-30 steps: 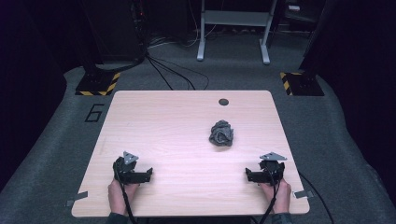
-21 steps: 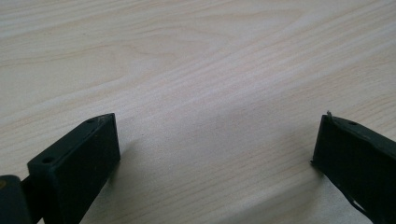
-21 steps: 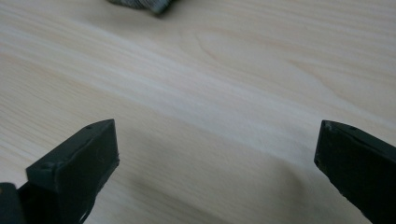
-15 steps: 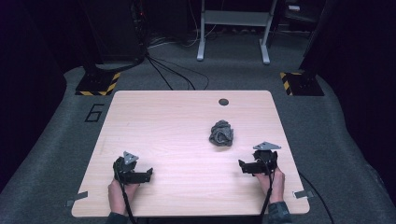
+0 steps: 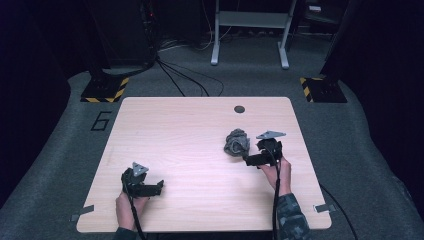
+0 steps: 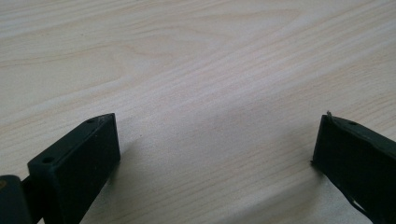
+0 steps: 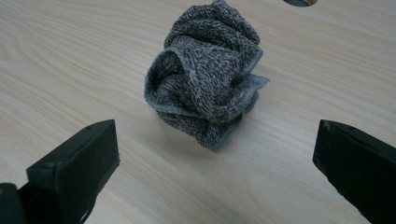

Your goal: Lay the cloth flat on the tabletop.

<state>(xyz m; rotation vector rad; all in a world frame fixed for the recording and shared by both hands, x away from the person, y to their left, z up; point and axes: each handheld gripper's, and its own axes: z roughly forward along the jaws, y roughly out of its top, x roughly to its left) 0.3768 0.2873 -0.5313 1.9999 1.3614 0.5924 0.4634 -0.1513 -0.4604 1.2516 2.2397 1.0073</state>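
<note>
Pale wooden table (image 5: pixel 190 135) on grey carpet (image 5: pixel 370 165); perhaps a dark room.

mottled grey cloth (image 7: pixel 208 79), pale wood-grain table (image 5: pixel 190 130), black grippers

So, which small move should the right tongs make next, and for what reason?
Probably ease the right tongs forward until the crumpled grey cloth sits between the jaws, then close. The jaws stand wide open, aimed at the cloth but short of it. The left tongs rest open, far off on the table.
</note>
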